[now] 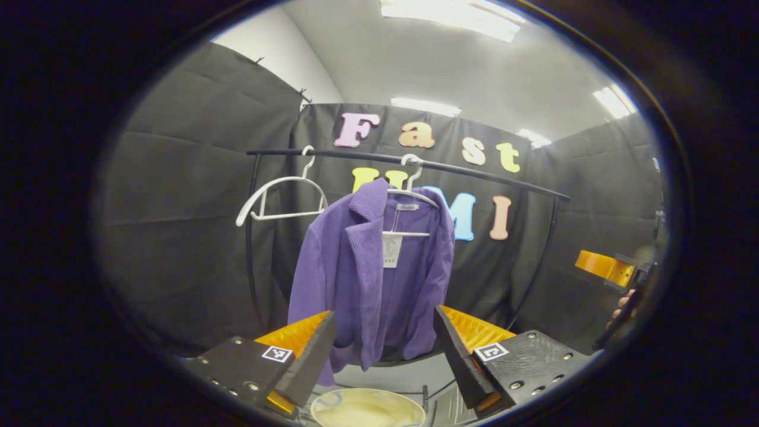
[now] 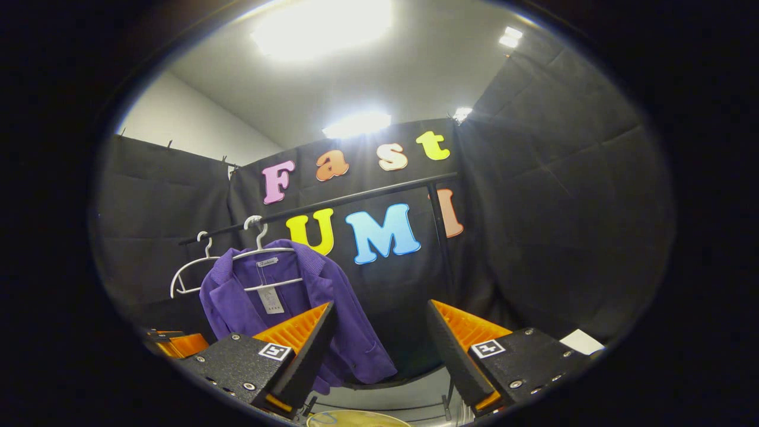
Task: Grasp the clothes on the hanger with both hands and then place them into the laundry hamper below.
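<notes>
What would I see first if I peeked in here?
First, the purple jacket, hanging on a white hanger from the black rail in the middle of the booth. An empty white hanger dangles on the rail beside it. In the left gripper view, the left gripper is open, pointing at the jacket, and a pale round hamper sits below.

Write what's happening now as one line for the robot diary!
stage: approach | purple jacket: on white hanger on rail | left gripper: open, apart | right gripper: open, apart | hamper: below
</notes>
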Motion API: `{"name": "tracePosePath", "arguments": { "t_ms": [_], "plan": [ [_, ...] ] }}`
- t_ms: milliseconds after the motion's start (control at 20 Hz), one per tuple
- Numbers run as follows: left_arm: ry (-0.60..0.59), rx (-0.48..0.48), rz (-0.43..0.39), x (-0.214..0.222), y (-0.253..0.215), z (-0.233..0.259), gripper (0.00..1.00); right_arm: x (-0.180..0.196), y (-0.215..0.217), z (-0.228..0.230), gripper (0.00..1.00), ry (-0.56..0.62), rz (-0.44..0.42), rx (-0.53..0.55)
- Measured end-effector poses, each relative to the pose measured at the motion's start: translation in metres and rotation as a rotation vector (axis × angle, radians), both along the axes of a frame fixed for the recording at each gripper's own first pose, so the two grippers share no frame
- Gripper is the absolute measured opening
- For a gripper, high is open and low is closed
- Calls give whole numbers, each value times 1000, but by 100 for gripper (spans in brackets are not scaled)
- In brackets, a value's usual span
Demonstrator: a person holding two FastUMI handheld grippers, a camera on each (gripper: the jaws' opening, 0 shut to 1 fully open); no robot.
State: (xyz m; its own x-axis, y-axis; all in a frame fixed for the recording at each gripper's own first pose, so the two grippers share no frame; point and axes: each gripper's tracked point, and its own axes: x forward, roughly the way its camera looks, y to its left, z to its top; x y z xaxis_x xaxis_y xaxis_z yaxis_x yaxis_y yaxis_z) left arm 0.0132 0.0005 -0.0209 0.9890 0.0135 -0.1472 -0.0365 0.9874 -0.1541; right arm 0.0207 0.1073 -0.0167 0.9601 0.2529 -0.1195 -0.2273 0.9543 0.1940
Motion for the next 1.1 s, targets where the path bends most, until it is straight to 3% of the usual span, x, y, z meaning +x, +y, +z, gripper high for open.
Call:
{"name": "tracePosePath", "arguments": {
  "t_ms": [50,300,350,450,500,550,650,700,800,900,950,1000,1050,1100],
  "plan": [
    [-7,-5,4,5,1,3,90,3,2,-1,94,11,13,-11],
    [-30,26,75,34,11,23,95,35,32,4,96,22,109,-24],
    [-21,31,95,41,13,23,90,45,43,5,96,26,139,-12],
    [-12,37,121,58,14,23,90,66,67,2,92,39,204,6],
    [-10,45,138,68,14,23,99,77,76,-2,96,51,231,10],
    [-8,54,155,78,14,22,95,90,86,-5,92,58,249,17],
    [4,65,191,98,14,19,95,116,111,-11,96,72,294,47],
    [-1,66,198,108,11,20,90,128,124,-13,95,80,320,60],
    [-3,83,226,126,12,20,99,147,146,-19,95,95,359,71],
    [-9,101,258,139,11,21,95,162,169,-19,95,99,400,92],
    [-13,100,276,144,13,21,99,170,178,-19,95,100,413,101],
    [-16,92,292,150,13,20,95,178,186,-21,95,99,418,105],
    [-23,75,308,154,13,18,99,187,193,-23,95,98,419,103],
    [-32,57,325,160,14,17,90,196,200,-26,95,96,419,100]
  ]
}}
